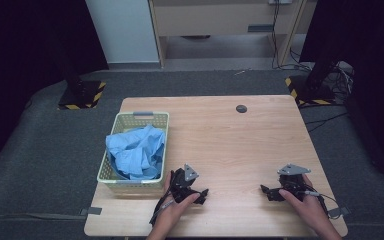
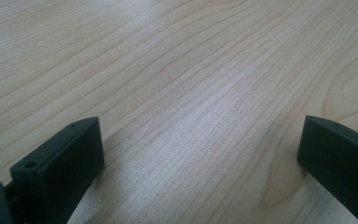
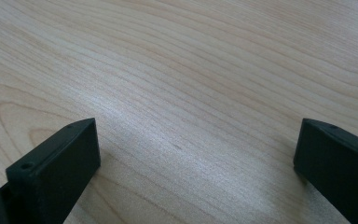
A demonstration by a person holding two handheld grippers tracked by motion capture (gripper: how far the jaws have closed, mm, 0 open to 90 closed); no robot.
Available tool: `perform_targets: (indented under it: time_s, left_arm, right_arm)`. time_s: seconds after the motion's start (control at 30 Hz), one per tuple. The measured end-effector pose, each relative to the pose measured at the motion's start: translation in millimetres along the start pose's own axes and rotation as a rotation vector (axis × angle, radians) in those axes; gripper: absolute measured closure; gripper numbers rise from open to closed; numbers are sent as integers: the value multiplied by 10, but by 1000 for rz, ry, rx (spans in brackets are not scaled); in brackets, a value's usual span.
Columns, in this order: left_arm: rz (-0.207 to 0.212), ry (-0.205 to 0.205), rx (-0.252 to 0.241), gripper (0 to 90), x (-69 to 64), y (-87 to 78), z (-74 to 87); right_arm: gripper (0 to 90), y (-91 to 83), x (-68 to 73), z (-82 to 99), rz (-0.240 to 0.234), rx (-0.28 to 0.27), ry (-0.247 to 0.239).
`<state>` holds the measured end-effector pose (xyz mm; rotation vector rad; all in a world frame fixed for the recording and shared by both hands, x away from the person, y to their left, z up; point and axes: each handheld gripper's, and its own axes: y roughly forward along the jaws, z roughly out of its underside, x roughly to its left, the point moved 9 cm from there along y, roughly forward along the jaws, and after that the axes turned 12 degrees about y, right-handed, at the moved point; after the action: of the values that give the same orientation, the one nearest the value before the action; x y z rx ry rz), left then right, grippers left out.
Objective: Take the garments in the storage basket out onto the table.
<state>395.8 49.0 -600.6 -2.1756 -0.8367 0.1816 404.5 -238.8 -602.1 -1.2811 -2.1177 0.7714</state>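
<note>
From the high view, I've got both hands low at the near edge of the surface [image 1: 230, 135]. My left gripper [image 1: 204, 194] lies by the near right corner of the basket [image 1: 130, 182], tips pointing right, the hand wrapped around it from below and its cable trailing back toward me. My right gripper [image 1: 266, 190] sits well apart on the other side, tips pointing left toward the first one, grey plate on top. The forearms are cut off by the bottom edge. A crumpled blue cloth [image 1: 137, 150] is heaped inside the basket, on the left side of the surface; neither gripper touches it. A small dark disc [image 1: 241, 108] sits near the far edge; I can't make out what it is.

In the left gripper view, the jaws stand wide apart, bare wood grain between them, nothing held; both are cropped at the frame's bottom corners.

Right gripper view: same story, jaws spread wide over bare wood, empty.
</note>
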Motion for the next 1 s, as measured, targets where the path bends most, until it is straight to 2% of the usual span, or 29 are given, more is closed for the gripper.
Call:
perform_targets:
  time_s: [0.67, 0.77, 1.0]
  left_arm:
    - [-1, -1, 0, 0, 2, 6, -6]
    - [-11, -11, 6, 0, 20, 2, 0]
    - [-7, -8, 5, 1, 19, 0, 0]
  right_arm:
    - [5, -3, 22, 8, 1, -1, 1]
    - [5, -3, 28, 9, -1, 0, -3]
    - [5, -2, 56, 14, -12, 2, -12]
